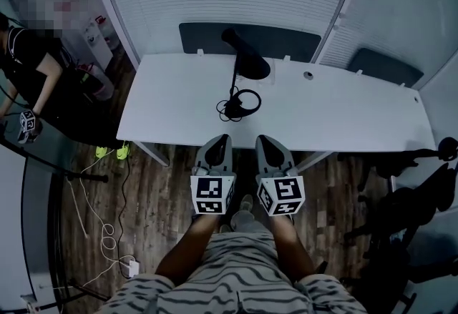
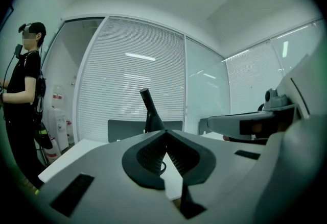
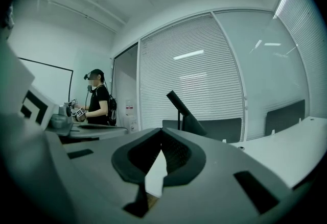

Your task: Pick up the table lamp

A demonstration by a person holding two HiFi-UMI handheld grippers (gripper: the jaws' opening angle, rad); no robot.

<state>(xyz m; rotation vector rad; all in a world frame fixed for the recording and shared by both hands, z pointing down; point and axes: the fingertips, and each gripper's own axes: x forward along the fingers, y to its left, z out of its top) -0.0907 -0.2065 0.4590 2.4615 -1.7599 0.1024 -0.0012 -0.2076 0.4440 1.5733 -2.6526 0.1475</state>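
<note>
The black table lamp [image 1: 249,61] stands at the back middle of the white table [image 1: 172,112], its head tilted up to the left. Its cord [image 1: 240,103] lies coiled in front of it. My left gripper [image 1: 220,142] and right gripper [image 1: 264,142] hover side by side at the table's front edge, well short of the lamp. Both are shut with nothing between the pads. The left gripper view shows the lamp [image 2: 152,114] straight beyond the closed left gripper [image 2: 164,134]. In the right gripper view the lamp [image 3: 185,114] rises just right of the closed right gripper [image 3: 161,134].
A person in black [image 1: 30,66] stands at the left, holding a marker cube. Dark office chairs [image 1: 411,205] crowd the right side. A cable hole [image 1: 308,76] is in the table right of the lamp. White cables [image 1: 107,234] trail over the wooden floor.
</note>
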